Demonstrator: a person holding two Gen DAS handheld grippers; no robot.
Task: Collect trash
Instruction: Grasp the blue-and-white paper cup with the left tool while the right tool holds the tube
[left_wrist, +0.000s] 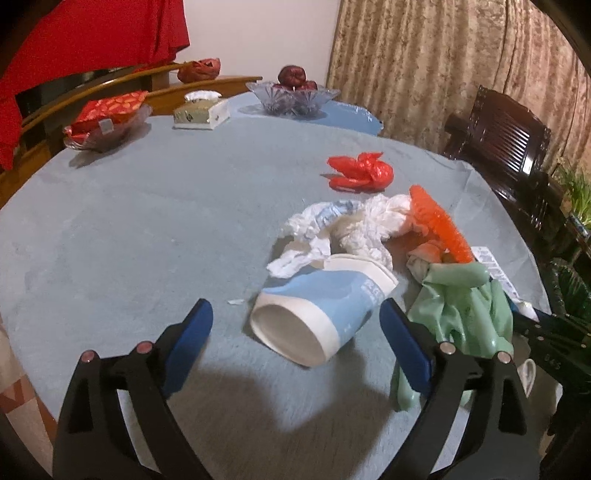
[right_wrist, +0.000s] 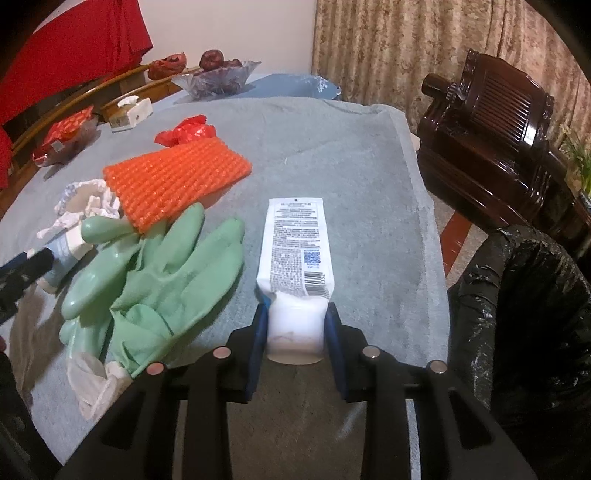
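left wrist view: the left tool (left_wrist: 295, 325) stands spread wide above the surface (left_wrist: 147, 229), which is covered in a blue-grey cloth, and nothing is pinched. a crushed blue and white paper cup (left_wrist: 317, 314) lies on its side between and just ahead of the blue pads, its open mouth facing the camera, apparently empty. crumpled white tissue (left_wrist: 332, 229) sits just behind the cup. green rubber gloves (left_wrist: 465, 306) lie to its right, with an orange bristled pad (left_wrist: 439, 225) beyond them and a red plastic bag (left_wrist: 360, 171) farther back. at the far edge a glass bowl (left_wrist: 291, 96) holds dark red fruit, a glass dish (left_wrist: 107, 127) holds red packets, and a tissue box (left_wrist: 201, 110) sits between them.

right wrist view: the right tool (right_wrist: 297, 325) is pinching the cap end of a white tube (right_wrist: 295, 247), which lies flat on the cloth pointing away. the gloves (right_wrist: 162, 280) lie just left of it. a bin lined with a black bag (right_wrist: 517, 314) stands beside the surface at right; its contents are hidden.
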